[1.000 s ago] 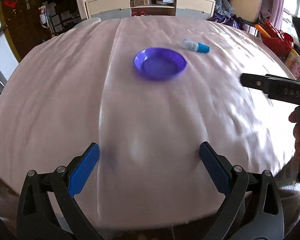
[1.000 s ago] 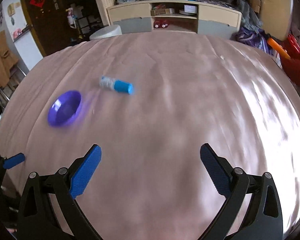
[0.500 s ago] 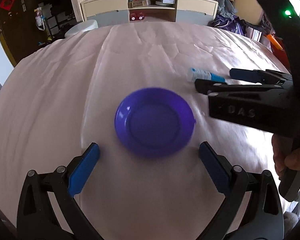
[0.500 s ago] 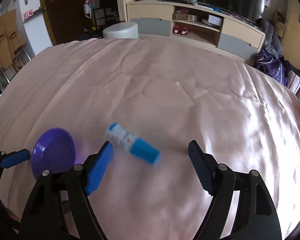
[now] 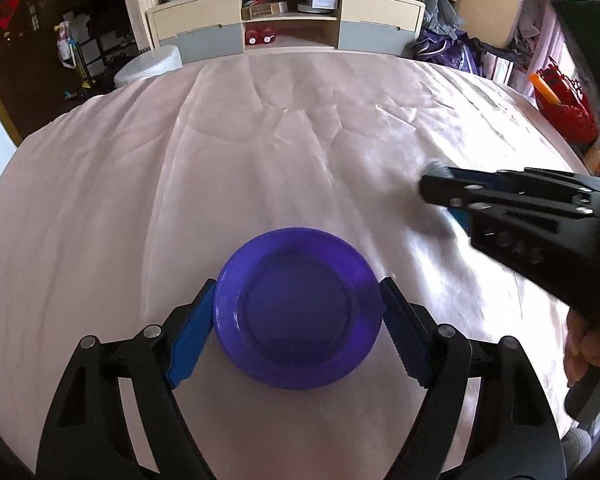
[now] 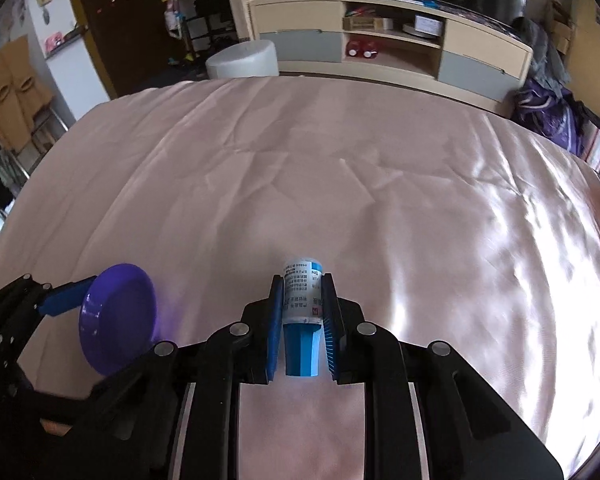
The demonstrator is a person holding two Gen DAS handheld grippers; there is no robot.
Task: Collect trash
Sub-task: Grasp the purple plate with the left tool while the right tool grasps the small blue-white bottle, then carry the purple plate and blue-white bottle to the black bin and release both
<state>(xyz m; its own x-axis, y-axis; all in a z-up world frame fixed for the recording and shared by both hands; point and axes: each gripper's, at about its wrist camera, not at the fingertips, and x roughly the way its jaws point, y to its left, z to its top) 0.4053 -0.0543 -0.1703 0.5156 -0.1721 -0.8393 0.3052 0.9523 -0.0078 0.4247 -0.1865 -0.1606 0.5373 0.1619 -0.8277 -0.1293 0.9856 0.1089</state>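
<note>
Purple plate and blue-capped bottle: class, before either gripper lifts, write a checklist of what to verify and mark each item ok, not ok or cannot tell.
1. Left gripper pads against both sides of the purple plate: ok.
2. Right gripper shut on the blue-capped bottle: ok.
3. Bottle centred between the pads, cap toward the camera: ok.
4. Plate holds nothing: ok.
5. Grip firm enough to lift the plate: cannot tell.
6. Pink cloth free of the pads: cannot tell.
</note>
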